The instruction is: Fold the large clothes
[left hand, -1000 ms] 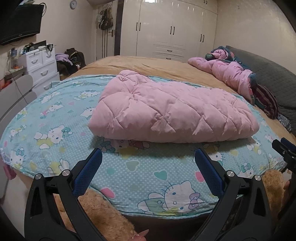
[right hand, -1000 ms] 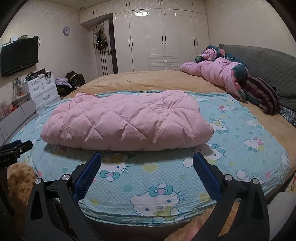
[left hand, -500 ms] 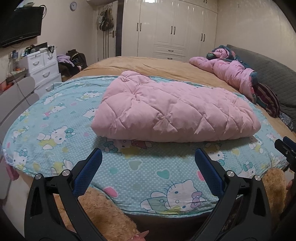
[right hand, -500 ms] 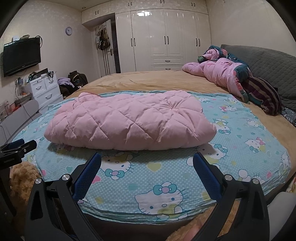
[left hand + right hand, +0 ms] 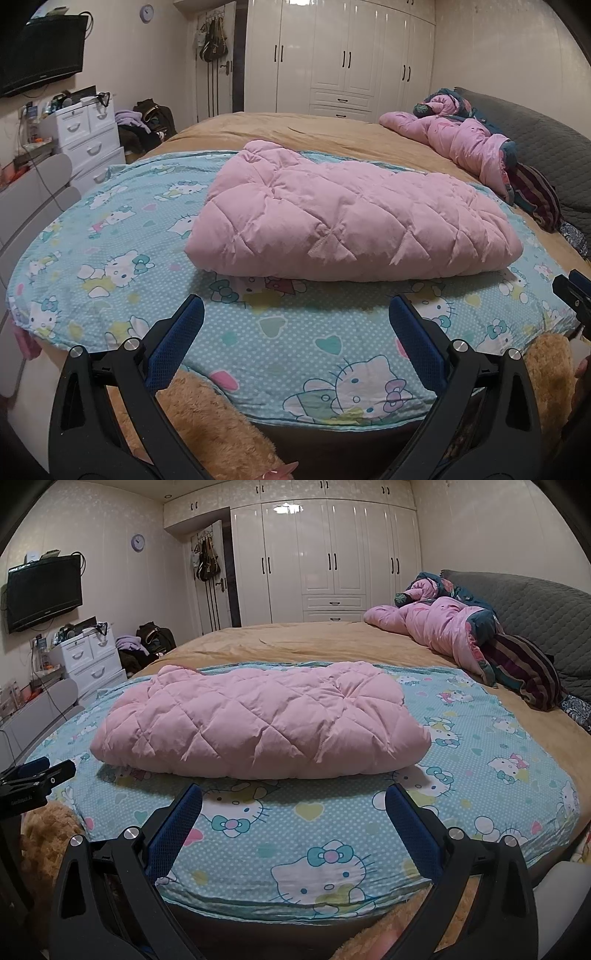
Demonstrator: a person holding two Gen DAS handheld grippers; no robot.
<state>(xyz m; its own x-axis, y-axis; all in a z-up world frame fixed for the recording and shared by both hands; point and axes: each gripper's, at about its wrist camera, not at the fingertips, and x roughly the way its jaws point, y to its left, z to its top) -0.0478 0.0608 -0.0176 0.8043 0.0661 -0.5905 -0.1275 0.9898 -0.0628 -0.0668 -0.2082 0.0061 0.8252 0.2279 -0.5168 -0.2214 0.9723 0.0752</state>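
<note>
A pink quilted padded garment (image 5: 351,221) (image 5: 258,723) lies folded into a thick bundle on the blue cartoon-cat sheet (image 5: 110,266) (image 5: 480,746) near the bed's foot. My left gripper (image 5: 295,325) hangs open over the sheet's front edge, short of the bundle, with nothing between its blue pads. My right gripper (image 5: 293,808) is open too, just in front of the bundle's near side, holding nothing. The right gripper's tip (image 5: 574,291) shows at the right edge of the left wrist view. The left gripper's tip (image 5: 33,779) shows at the left edge of the right wrist view.
A crumpled pink duvet (image 5: 439,627) and a striped cloth (image 5: 524,672) lie by the grey headboard (image 5: 535,605). White wardrobes (image 5: 332,561) line the far wall. White drawers (image 5: 88,136) and a wall television (image 5: 44,590) stand left. Brown plush fabric (image 5: 207,424) hangs below the bed's edge.
Both grippers have drawn back and risen slightly, so the bed and bundle sit a little lower and farther in view. Both stay open. The bundle has not moved.
</note>
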